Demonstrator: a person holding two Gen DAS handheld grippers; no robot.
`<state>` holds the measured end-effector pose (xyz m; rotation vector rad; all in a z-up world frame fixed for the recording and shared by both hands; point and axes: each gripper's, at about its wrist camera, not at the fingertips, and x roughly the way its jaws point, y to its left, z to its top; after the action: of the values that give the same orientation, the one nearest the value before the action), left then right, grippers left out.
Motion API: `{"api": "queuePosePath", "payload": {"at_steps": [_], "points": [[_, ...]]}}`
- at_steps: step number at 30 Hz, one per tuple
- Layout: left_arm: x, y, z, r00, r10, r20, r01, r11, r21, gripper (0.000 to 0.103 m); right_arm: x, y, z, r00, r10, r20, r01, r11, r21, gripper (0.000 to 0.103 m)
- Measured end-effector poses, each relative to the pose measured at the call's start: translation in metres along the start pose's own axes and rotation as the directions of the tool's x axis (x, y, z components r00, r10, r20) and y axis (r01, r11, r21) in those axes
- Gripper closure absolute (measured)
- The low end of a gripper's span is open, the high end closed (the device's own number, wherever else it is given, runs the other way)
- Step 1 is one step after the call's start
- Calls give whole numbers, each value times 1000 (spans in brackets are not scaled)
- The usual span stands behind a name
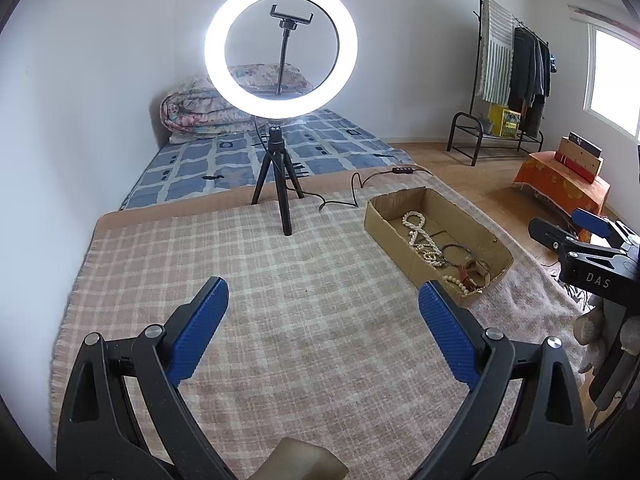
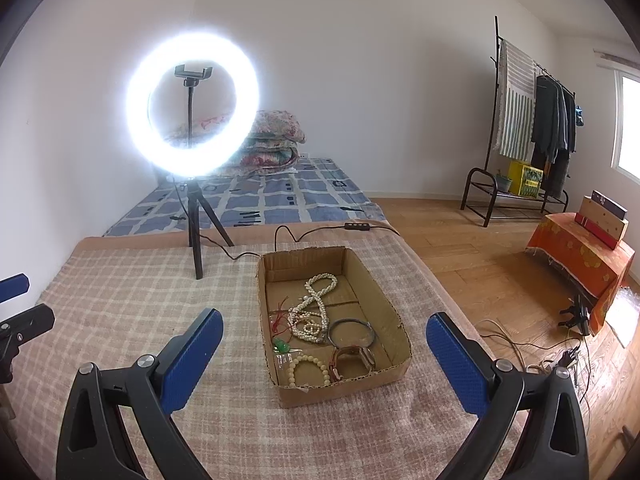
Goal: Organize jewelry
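Your left gripper (image 1: 324, 304) hangs over the checked blanket (image 1: 280, 300) with jaws spread wide, nothing between them. Your right gripper (image 2: 325, 338) also stands released and empty, aimed at the cardboard box (image 2: 394, 312). The pearl necklace (image 2: 316, 304), bangle (image 2: 352, 330), watch (image 2: 352, 358) and bead bracelet (image 2: 308, 368) lie inside that box.

Both wrist cams sit low over the near edge of the checked blanket (image 1: 280, 300), tilted down, facing the far wall. Left cam sits further left; both share the ring light (image 1: 281, 46) & cardboard tray (image 2: 394, 320).
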<state>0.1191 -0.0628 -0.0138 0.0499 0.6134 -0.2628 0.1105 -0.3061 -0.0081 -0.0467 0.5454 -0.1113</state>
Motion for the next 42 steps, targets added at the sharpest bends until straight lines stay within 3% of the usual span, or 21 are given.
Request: {"api": "queuePosePath", "payload": {"at_steps": [6,42], "points": [[-4,-1,2,1000,14,21,-14,1000,-2,0,5,5,-1,1000,9,-12,-9,1000,-5,0],[-4,0,2,1000,18,21,-18,1000,-6,0,10,2,1,1000,5,-13,-5,1000,1,0]]}}
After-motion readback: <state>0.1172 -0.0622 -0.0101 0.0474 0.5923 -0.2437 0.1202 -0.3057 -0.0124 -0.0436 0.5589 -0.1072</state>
